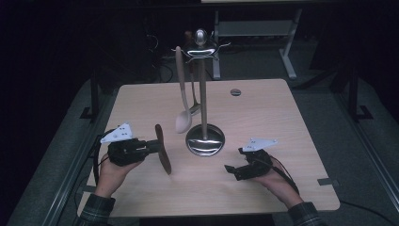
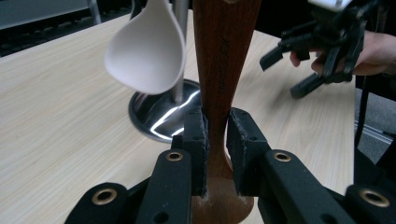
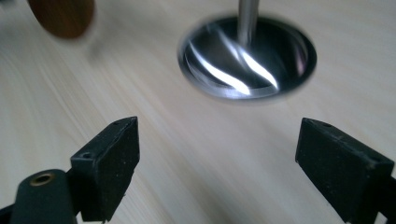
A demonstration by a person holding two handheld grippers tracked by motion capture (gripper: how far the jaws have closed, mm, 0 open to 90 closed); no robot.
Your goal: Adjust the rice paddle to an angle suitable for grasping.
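Clearly the left tongs (image 2: 215, 135) clamp the dark brown wooden spatula (image 2: 223, 60) above the table (image 1: 263, 113) — ready for hanging on the chrome utensil stand (image 1: 204, 94); the right tongs (image 3: 219, 163) gape empty — next, lift its handle to a hook.

Dim high view with black surroundings; glare streaks on the steel base (image 3: 247, 58), motion-blurred in the right gripper view.

Dark smooth wooden spatula (image 2: 223, 56), mirror-glossy metal stand base (image 3: 247, 58) (matt pale-wood table (image 1: 263, 117)).
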